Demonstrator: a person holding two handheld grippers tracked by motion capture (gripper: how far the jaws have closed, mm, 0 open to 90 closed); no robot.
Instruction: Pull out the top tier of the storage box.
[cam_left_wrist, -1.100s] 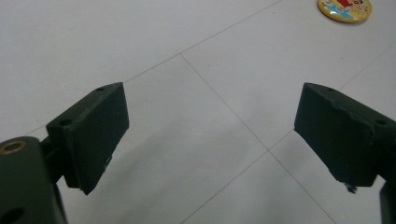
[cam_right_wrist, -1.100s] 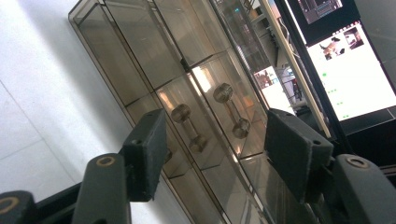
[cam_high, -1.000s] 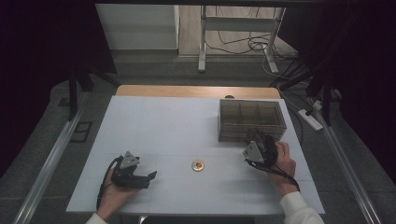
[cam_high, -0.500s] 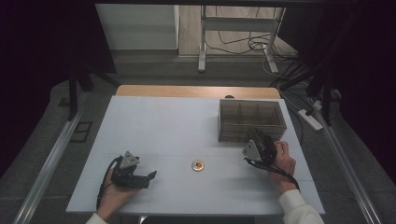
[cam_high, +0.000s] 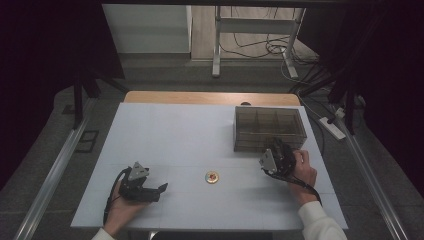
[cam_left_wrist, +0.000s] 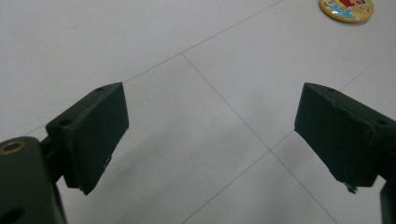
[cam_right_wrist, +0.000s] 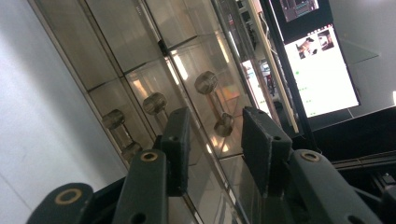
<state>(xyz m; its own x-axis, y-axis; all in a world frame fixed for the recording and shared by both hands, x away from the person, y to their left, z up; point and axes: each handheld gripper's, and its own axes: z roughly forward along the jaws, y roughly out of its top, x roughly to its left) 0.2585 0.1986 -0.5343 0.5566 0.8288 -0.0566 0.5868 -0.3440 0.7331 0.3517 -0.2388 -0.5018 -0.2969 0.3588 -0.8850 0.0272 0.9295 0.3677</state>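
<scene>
Seen from above, near edge first: left gripper (cam_high: 159, 189) resting low on the white table (cam_high: 175, 130), jaws spread wide and holding nothing. Just beyond, at table centre, a small round badge (cam_high: 212, 176), well apart from both tools. Farther right, right gripper (cam_high: 280, 150) poised at the front wall of the clear compartmented box (cam_high: 269, 129).

From the left gripper view: yellow cartoon print on the badge (cam_left_wrist: 346, 8), plus faint seam lines across the tabletop. From the right gripper view: small metal handles on the box lid (cam_right_wrist: 215, 102), one framed between jaws just narrowed, pads apparently not yet touching it.

Against a second ago: both hands unmoved, badge and box unshifted.
</scene>
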